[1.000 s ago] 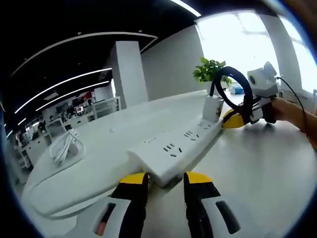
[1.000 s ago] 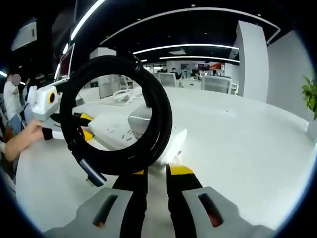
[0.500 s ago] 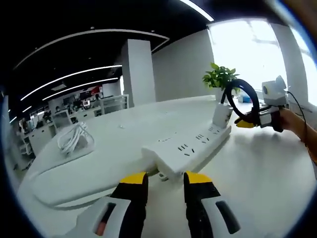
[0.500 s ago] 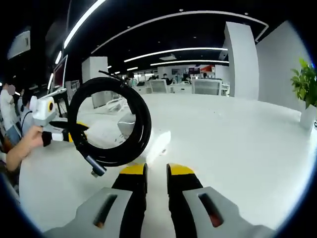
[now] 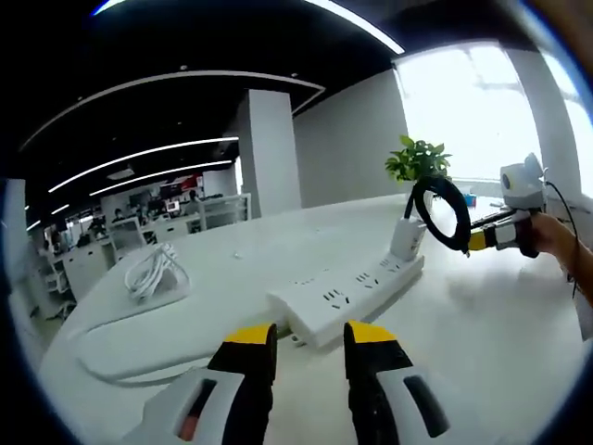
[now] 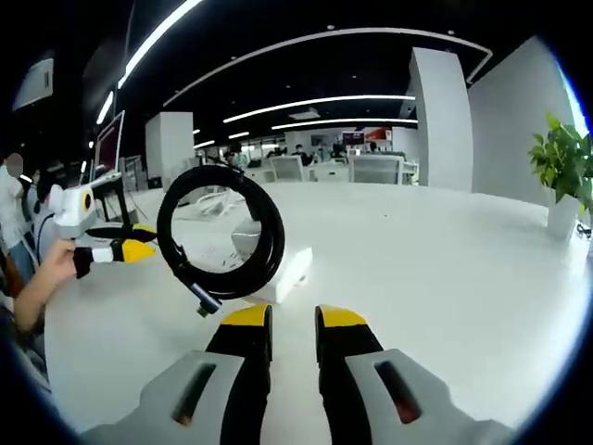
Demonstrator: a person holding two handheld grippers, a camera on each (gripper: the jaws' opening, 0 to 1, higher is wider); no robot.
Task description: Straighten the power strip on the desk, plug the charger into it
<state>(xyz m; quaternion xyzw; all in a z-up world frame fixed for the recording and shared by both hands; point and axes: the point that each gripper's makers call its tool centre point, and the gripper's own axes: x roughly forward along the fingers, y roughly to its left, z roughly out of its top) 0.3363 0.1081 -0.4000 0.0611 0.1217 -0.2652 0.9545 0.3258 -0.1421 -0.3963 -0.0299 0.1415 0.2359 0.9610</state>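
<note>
The white power strip (image 5: 347, 297) is laid flat on the white desk (image 5: 482, 352), and the white charger (image 5: 408, 238) is seated upright in its far end, so the plugging looks done. The black coiled cable (image 6: 220, 232) is left looped, probably so it's kept tidy beside the plug. The left gripper (image 5: 309, 336) is held just short of the strip's near end, jaws a little apart and nothing gripped. The right gripper (image 6: 283, 318) is the same (slightly parted, empty), pointed at the strip's other end.
</note>
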